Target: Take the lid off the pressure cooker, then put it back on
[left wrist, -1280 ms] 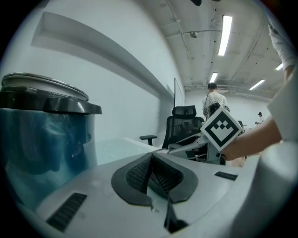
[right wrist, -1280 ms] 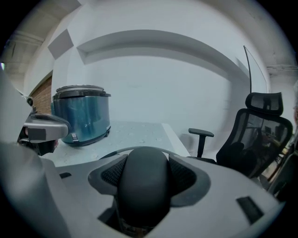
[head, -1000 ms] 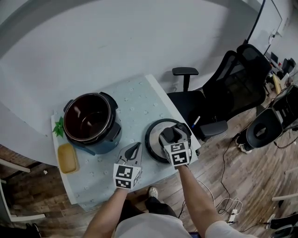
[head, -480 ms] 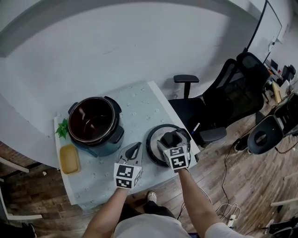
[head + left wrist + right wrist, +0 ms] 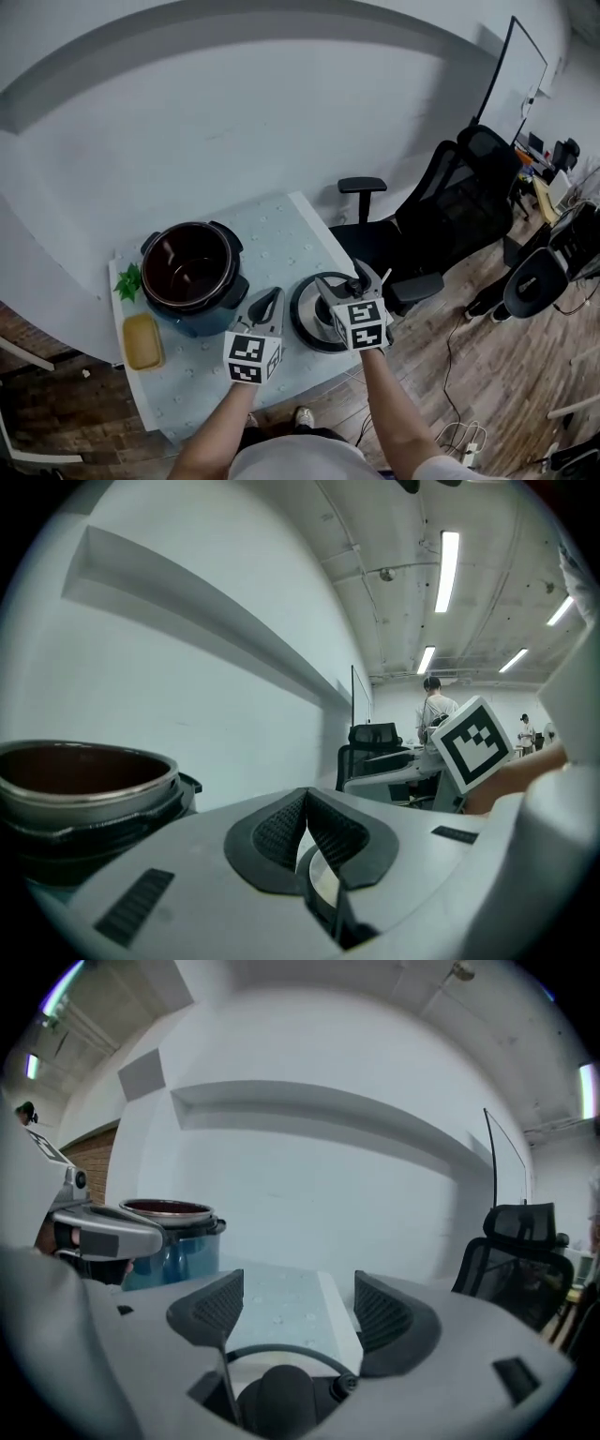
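The blue pressure cooker [image 5: 192, 277] stands open on the left of the small table, its dark inner pot bare. Its round black-rimmed lid [image 5: 307, 322] lies flat on the table to the right. My right gripper [image 5: 339, 277] hovers just above the lid, open. In the right gripper view the lid's black handle knob [image 5: 277, 1396] sits low between the spread pads [image 5: 217, 1307] of the right gripper [image 5: 298, 1302], apart from them. The cooker [image 5: 169, 1232] shows at left there. My left gripper [image 5: 270, 298] is shut, empty, between cooker and lid. The left gripper [image 5: 306, 822] has its pads pressed together, beside the cooker [image 5: 84, 789].
A yellow sponge-like block [image 5: 142, 340] and a green leafy sprig [image 5: 127, 281] lie left of the cooker. The table [image 5: 281, 225] ends close behind the lid. Black office chairs [image 5: 441, 206] stand to the right. People [image 5: 436, 710] stand far off in the room.
My right gripper has risen slightly off the lid's handle, with its jaws now apart. The lid stays flat on the table. The left gripper has barely moved.
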`<action>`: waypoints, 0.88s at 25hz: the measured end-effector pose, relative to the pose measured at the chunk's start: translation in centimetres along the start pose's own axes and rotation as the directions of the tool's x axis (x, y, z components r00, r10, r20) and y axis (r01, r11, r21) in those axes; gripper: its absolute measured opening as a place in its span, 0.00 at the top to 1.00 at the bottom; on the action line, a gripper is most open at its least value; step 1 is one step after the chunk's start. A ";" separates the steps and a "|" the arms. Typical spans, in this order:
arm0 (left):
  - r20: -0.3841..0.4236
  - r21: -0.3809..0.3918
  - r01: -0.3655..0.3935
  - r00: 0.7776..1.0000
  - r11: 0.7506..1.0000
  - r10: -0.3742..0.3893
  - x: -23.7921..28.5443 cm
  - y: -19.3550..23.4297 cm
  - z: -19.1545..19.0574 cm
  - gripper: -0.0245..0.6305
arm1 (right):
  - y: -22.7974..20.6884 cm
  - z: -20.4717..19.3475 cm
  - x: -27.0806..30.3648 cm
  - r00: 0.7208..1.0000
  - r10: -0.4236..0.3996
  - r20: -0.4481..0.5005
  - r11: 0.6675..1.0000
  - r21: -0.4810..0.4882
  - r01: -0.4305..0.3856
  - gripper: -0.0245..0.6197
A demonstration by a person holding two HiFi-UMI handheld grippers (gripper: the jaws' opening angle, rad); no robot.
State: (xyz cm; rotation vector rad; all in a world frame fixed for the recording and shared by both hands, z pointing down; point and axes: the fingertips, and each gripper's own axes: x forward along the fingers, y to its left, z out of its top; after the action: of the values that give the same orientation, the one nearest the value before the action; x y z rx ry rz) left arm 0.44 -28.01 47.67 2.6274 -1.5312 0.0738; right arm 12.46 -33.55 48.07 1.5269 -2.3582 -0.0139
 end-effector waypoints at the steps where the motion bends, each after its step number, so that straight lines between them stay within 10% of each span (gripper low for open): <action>1: 0.014 0.001 0.002 1.000 1.000 -0.002 0.0 0.1 0.8 0.94 | -0.1 1.1 -0.4 1.000 -0.006 0.025 1.000 0.000 0.006 0.39; 10: 0.100 0.018 0.005 0.995 1.000 -0.007 -0.4 0.5 6.6 0.94 | 0.1 7.0 -4.8 0.980 -0.036 0.198 0.999 0.030 0.030 0.47; 22: 0.118 0.022 -0.031 0.993 0.999 0.028 -0.7 3.0 7.5 0.94 | -0.8 7.3 -6.3 0.967 -0.074 0.242 0.995 0.085 0.054 0.96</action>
State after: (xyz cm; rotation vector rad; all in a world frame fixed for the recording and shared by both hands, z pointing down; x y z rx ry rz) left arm -2.62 -29.69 40.30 2.6724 -1.6149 -0.0624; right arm 13.44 -29.51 39.37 1.7266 -2.5227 -0.1356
